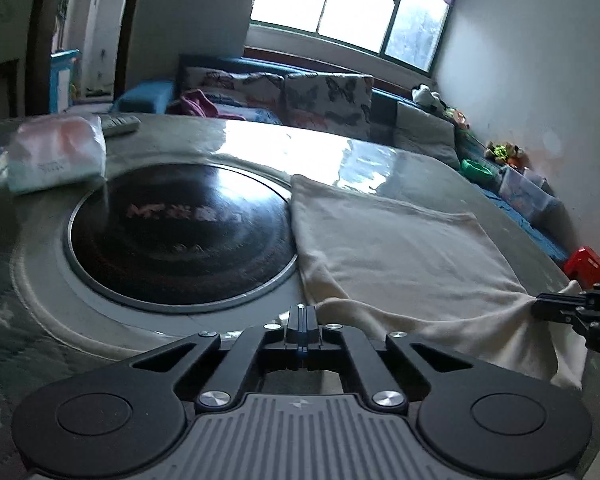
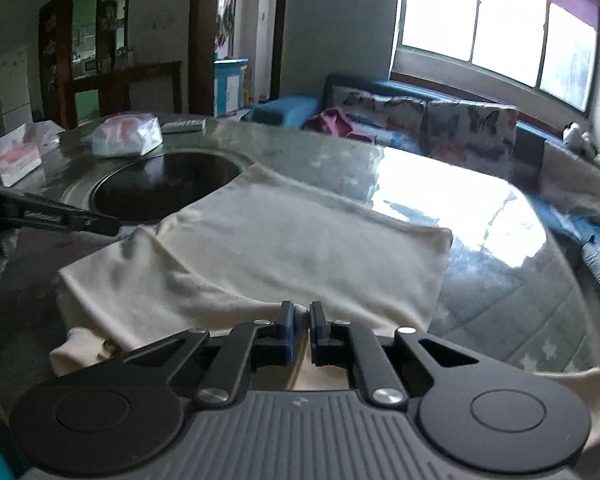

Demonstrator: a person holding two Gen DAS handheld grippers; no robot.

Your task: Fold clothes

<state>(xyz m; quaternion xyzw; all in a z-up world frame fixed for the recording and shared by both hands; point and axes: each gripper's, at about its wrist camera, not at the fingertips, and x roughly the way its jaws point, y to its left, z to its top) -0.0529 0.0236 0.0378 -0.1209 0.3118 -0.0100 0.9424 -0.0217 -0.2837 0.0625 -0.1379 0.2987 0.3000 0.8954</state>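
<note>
A cream garment (image 1: 400, 248) lies partly folded on the round glass table, also in the right wrist view (image 2: 284, 248). My left gripper (image 1: 302, 314) is shut at the garment's near left edge; whether cloth is pinched between its fingers is unclear. My right gripper (image 2: 302, 316) is nearly closed with a narrow gap over the garment's near edge. In the left wrist view the right gripper (image 1: 540, 306) pinches a raised corner of the cloth. In the right wrist view the left gripper (image 2: 112, 226) touches the garment's left corner.
A dark round turntable (image 1: 180, 236) fills the table's middle (image 2: 164, 184). A tissue pack (image 1: 56, 156) and a remote (image 1: 120, 124) lie at the far left. Another tissue box (image 2: 16, 156) sits further left. A sofa with butterfly cushions (image 1: 324, 100) stands behind.
</note>
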